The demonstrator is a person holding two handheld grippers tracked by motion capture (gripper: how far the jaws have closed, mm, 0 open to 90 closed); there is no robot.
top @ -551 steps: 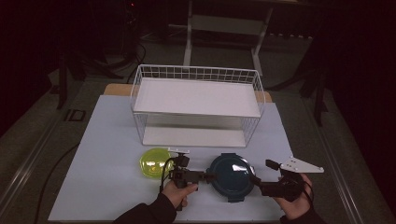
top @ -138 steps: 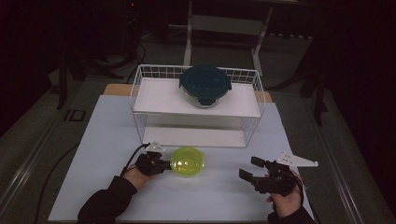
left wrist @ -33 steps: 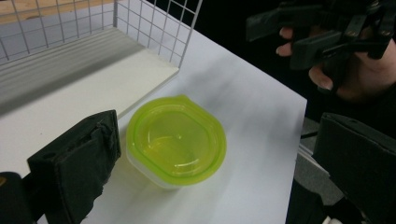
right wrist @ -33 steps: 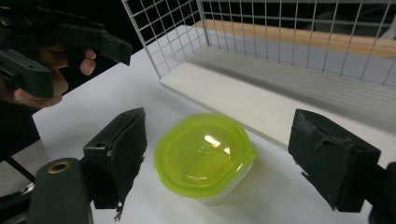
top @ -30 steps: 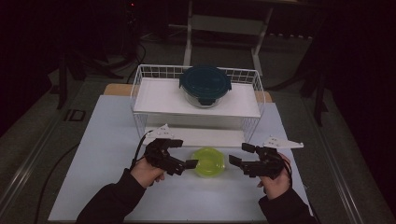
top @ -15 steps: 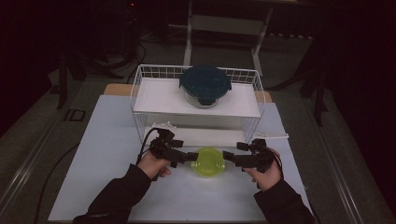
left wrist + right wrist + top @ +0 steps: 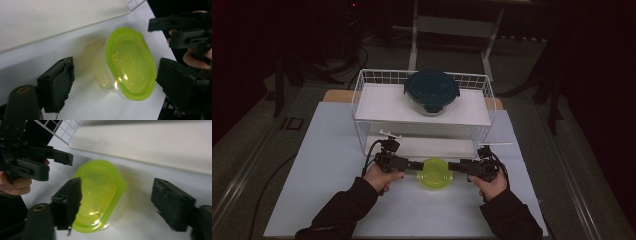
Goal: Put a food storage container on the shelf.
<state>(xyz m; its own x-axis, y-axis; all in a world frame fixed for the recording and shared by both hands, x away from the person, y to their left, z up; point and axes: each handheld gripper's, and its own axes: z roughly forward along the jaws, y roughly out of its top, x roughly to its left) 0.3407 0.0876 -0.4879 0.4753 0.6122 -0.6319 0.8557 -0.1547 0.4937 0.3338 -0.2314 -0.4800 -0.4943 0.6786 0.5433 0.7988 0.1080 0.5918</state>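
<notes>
A yellow-green lidded container (image 7: 434, 172) stands on the white table mat in front of the wire rack. My left gripper (image 7: 416, 164) reaches it from the left and my right gripper (image 7: 453, 166) from the right, both open. In the left gripper view the container (image 7: 130, 62) lies between the spread jaws; the right jaw is close to the lid rim, the left jaw apart from it. In the right gripper view the container (image 7: 100, 195) also sits between the open jaws of that gripper (image 7: 117, 184), with the left jaw overlapping the lid.
A white wire rack (image 7: 362, 107) stands just behind the container, with a dark blue lidded container (image 7: 431, 90) on its top shelf. The white mat (image 7: 332, 165) spreads to the left, right and front. Dark floor and cables surround the table.
Both grippers have closed in on the yellow-green container from either side and now flank it. Earlier still, the blue container went from the table to the rack top.
</notes>
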